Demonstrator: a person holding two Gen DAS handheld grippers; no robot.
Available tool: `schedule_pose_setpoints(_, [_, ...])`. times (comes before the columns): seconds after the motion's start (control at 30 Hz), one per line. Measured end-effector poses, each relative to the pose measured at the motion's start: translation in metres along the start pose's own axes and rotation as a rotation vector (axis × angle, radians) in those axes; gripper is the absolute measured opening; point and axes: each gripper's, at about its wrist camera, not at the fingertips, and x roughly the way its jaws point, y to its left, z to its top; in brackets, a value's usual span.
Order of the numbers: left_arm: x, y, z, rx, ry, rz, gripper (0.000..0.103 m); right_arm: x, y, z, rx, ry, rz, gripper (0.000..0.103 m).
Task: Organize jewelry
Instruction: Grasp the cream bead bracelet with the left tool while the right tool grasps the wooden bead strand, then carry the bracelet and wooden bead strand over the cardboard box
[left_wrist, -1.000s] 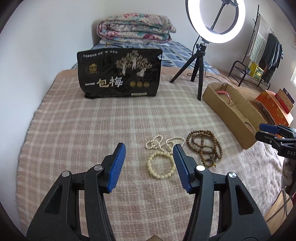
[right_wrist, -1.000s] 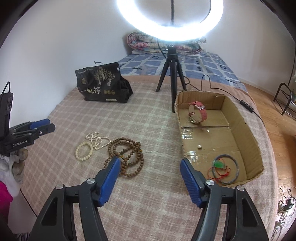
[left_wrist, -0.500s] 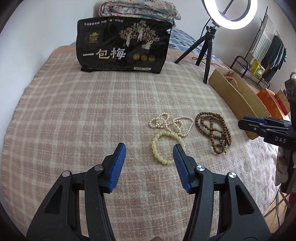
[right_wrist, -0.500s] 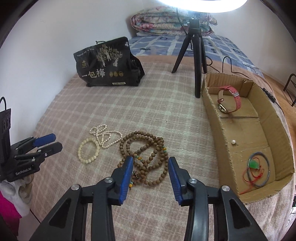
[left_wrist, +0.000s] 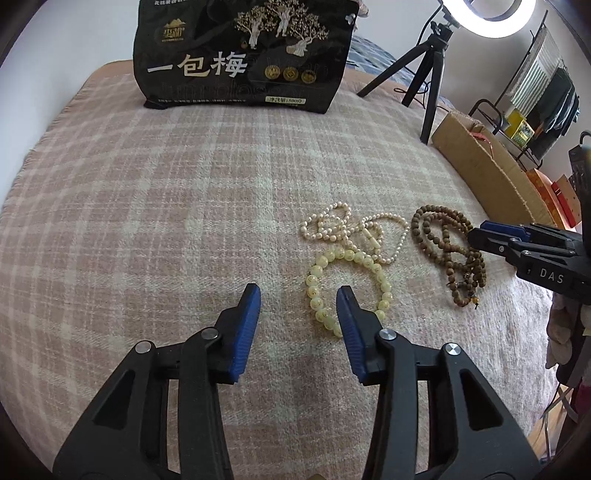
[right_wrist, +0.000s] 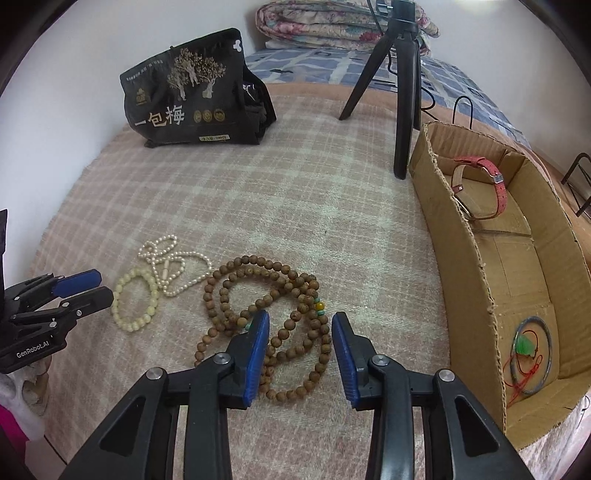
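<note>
1. Left claw (left_wrist: 298, 295) hangs low over the plaid blanket (left_wrist: 166, 192), jaws apart and holding nothing; the near edge of the pale bracelet (left_wrist: 347, 288) lies between its blue pads, and its right finger (left_wrist: 351, 325) hides part of the loop. Whether a pad touches a bead, I cannot tell.
2. Right claw (right_wrist: 300, 325) is also parted, gripping nothing, poised over the brown beads (right_wrist: 266, 317); several loops of the strand lie between its pads, and the left finger (right_wrist: 255, 354) covers some of them. Contact cannot be judged.
3. Between bracelet and brown beads lies the pearl string (right_wrist: 173, 262), a thin tangled loop of small white beads, touching the bracelet's far side.
4. The bracelet is a single ring of large, cream, glossy round beads. The brown beads look like matte wood, coiled in overlapping loops, with an amber bead and small green ones near the right claw.
5. To the right stands a shallow cardboard box (right_wrist: 476, 266) with rough cut edges. Its far part holds a pink watch (right_wrist: 487, 188); its near part holds a grey bangle (right_wrist: 532, 354) with red cord and a green charm.
6. Behind, on the blanket: a black bag (left_wrist: 243, 55) printed with gold trees, and a black tripod (right_wrist: 402, 96).
</note>
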Motion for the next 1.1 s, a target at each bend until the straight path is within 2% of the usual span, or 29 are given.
schedule_pose_setpoints(0.27, [0.013, -0.011, 0.003, 0.046, -0.001, 0.036, 0.042, 0.016, 0.0, 0.003, -0.008, 0.018, -0.011, 0.034])
schedule_pose_setpoints(0.47, [0.019, -0.021, -0.002, 0.106, -0.034, 0.094, 0.041, 0.028, 0.002, 0.002, -0.033, 0.029, -0.03, 0.034])
schedule_pose_setpoints(0.6, [0.02, -0.024, -0.002, 0.12, -0.052, 0.1, 0.033, 0.03, 0.005, 0.003, -0.053, 0.024, -0.039, 0.033])
schedule_pose_setpoints(0.63, [0.021, -0.025, -0.002, 0.121, -0.056, 0.103, 0.031, 0.03, 0.006, 0.003, -0.058, 0.023, -0.038, 0.031])
schedule_pose_setpoints(0.7, [0.021, -0.027, -0.002, 0.125, -0.06, 0.106, 0.02, 0.03, 0.006, 0.003, -0.063, 0.022, -0.034, 0.029])
schedule_pose_setpoints(0.83, [0.022, -0.032, -0.001, 0.13, -0.058, 0.105, 0.007, 0.029, 0.007, 0.002, -0.065, 0.014, -0.022, 0.015])
schedule_pose_setpoints(0.97, [0.022, -0.032, -0.001, 0.12, -0.061, 0.106, 0.006, 0.027, 0.008, 0.0, -0.07, 0.006, -0.015, 0.006])
schedule_pose_setpoints(1.1, [0.016, -0.031, 0.0, 0.099, -0.064, 0.092, 0.005, 0.022, 0.009, -0.001, -0.069, 0.001, -0.007, 0.005])
